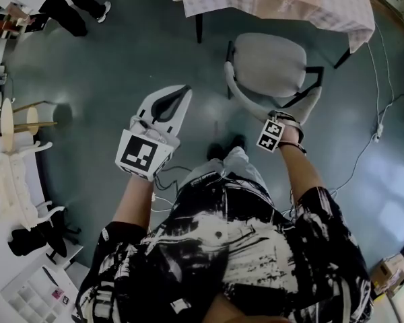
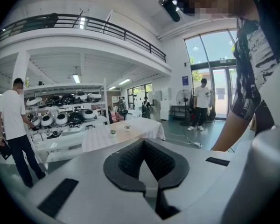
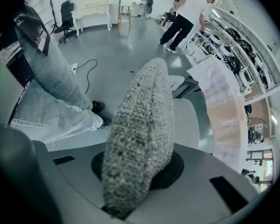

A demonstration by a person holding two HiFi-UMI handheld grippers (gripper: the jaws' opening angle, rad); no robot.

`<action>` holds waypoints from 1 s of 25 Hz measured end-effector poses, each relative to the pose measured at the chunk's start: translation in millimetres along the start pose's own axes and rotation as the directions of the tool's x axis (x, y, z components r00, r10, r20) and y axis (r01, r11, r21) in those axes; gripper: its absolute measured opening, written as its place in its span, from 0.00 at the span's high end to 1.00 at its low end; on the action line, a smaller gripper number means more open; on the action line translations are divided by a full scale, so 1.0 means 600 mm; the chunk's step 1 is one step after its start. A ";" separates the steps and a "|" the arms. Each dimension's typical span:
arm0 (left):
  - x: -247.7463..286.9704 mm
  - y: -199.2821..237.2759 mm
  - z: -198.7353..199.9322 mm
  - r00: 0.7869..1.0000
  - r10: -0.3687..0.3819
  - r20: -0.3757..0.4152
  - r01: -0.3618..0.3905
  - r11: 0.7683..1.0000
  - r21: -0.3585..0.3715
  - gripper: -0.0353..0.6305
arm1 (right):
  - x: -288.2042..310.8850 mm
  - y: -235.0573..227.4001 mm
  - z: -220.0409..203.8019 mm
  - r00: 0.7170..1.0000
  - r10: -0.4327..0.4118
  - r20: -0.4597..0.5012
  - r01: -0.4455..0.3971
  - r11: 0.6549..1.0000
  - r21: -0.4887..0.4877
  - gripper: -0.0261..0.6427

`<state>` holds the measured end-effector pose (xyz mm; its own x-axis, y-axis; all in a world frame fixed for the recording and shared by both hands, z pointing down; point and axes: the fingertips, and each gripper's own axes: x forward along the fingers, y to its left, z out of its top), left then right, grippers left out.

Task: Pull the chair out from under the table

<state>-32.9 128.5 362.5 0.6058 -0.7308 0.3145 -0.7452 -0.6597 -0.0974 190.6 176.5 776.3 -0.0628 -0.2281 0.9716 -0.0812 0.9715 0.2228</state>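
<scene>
Chair is sitting just on the near side of the table. Its grey seat is facing the cloth-draped edge and its curved backrest is turning towards the person. From where I am standing, most of the seat is already showing clear of the cloth, though the far edge is lying close to it. The backrest's long axis is running left to right across the person's front, so I judge any pull is going to come straight towards the near side, away from the table. The right gripper is pointing steeply down onto the right end of that backrest. Its jaws are pinching nearly together on the top edge, with the nubbly grey fabric filling the space between them in the right gripper view. The left gripper is hovering out to the left over bare floor, well apart from the chair. Its jaws are meeting with nothing between them, and its view is looking out level across the room. The right hand is doing the work alone, and the grip off to one end is making me think the chair is likely to swing as it comes.
</scene>
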 end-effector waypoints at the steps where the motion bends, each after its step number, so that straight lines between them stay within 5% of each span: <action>1: -0.006 0.001 -0.003 1.000 -0.005 0.000 0.005 1.000 0.002 0.95 | -0.001 0.008 0.000 1.000 -0.001 -0.001 0.001 1.000 0.003 0.89; 25: -0.064 -0.034 -0.015 0.995 -0.099 0.025 0.098 0.994 0.050 0.95 | -0.022 0.148 -0.005 1.000 0.004 -0.005 -0.004 1.000 -0.013 0.88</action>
<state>-43.5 171.8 361.1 0.6837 -0.6658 0.2986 -0.6673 -0.7361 -0.1135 187.3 265.8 783.2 -0.0581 -0.2243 0.9728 -0.0680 0.9731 0.2203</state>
